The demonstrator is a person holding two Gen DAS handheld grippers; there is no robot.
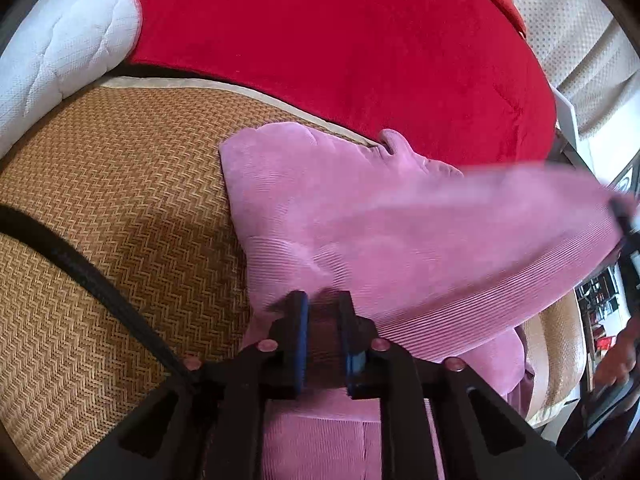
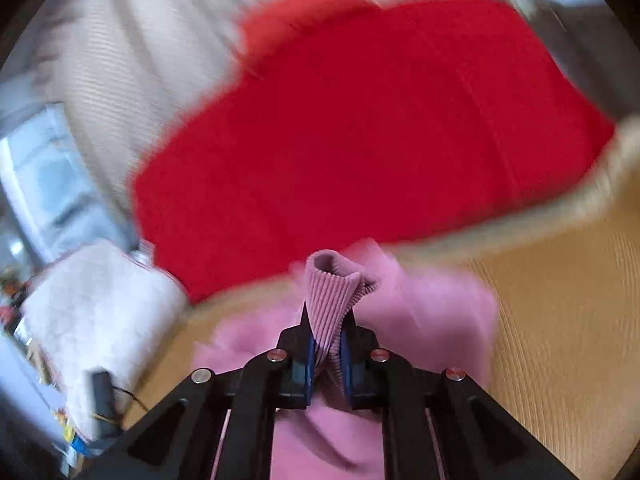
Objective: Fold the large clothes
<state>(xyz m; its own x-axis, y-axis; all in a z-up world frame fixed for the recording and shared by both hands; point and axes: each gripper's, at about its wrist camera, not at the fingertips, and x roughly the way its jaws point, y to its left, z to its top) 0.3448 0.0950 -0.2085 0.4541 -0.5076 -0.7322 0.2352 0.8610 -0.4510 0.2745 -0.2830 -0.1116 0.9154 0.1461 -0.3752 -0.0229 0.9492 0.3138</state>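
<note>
A pink ribbed garment (image 1: 360, 220) lies on a woven straw mat (image 1: 120, 200), and its near edge runs under my left gripper (image 1: 324, 304). The left jaws stand close together, with shadowed pink cloth pinched between the blue pads. One blurred sleeve (image 1: 520, 192) stretches up toward the right edge. In the right wrist view my right gripper (image 2: 326, 332) is shut on the sleeve's ribbed cuff (image 2: 332, 280), which sticks up past the fingertips. The garment's body (image 2: 420, 300) hangs blurred below it over the mat (image 2: 560, 300).
A red blanket (image 1: 340, 40) covers the far side of the bed (image 2: 360, 120). A white quilted pad (image 1: 60, 52) lies at the far left. A black strap (image 1: 80, 264) crosses the mat. A white fluffy cover (image 2: 96, 300) and clutter sit beside the bed. A person's hand (image 1: 616, 360) shows at the right edge.
</note>
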